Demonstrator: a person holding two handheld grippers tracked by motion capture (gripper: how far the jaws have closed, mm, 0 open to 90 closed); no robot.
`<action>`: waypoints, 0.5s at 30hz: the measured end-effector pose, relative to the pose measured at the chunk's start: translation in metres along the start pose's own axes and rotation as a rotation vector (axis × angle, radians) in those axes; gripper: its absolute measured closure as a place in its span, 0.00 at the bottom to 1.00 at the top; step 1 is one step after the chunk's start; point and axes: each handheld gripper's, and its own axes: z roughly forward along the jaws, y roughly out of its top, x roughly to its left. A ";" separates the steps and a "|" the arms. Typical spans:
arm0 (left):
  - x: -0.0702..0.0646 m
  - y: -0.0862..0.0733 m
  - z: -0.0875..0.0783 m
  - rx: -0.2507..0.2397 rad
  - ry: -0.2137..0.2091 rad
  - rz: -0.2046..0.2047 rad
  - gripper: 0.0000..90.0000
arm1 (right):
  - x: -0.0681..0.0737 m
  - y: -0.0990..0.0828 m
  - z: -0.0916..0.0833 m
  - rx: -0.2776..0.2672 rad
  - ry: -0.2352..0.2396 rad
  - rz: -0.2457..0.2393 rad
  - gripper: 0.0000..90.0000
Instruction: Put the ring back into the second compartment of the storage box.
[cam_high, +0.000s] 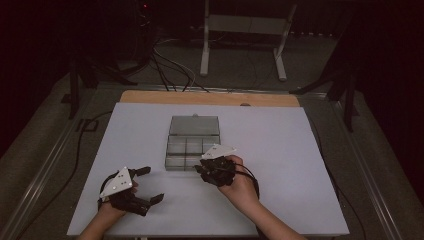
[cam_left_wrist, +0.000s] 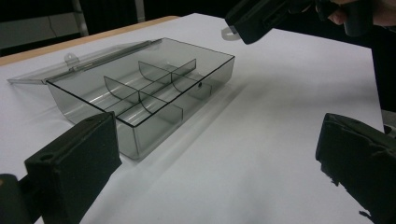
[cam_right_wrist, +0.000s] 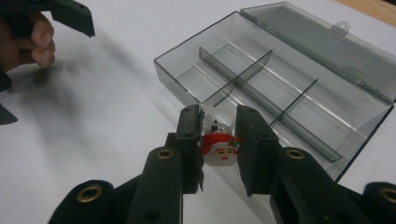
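Note:
A clear grey compartment box (cam_high: 193, 143) lies in the middle of the white board, its lid folded open toward the far side and its dividers (cam_left_wrist: 140, 88) showing. My right gripper (cam_high: 201, 170) hovers at the box's near right corner. In the right gripper view it (cam_right_wrist: 218, 126) is shut on a small Santa-face trinket (cam_right_wrist: 219, 150), red hat and white beard, just in front of the box (cam_right_wrist: 280, 84). My left gripper (cam_high: 152, 184) sits near the board's front left, jaws wide open and nothing between them (cam_left_wrist: 219, 154), facing the box.
The white board (cam_high: 280, 150) rests on a wooden table (cam_high: 150, 96). Cables and a white metal stand (cam_high: 240, 25) lie on the floor behind. A hand holding the right gripper (cam_left_wrist: 261, 16) shows at the top of the left gripper view.

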 end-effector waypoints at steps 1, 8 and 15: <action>0.000 0.000 0.000 0.000 0.000 0.000 0.01 | -0.001 0.001 0.000 -0.001 -0.001 0.000 0.80; 0.000 0.000 0.000 0.001 0.000 0.001 0.01 | -0.005 0.008 0.002 -0.007 -0.009 -0.003 0.80; -0.001 0.000 0.000 0.000 -0.002 0.000 0.01 | -0.007 0.013 0.004 -0.014 -0.021 -0.003 0.80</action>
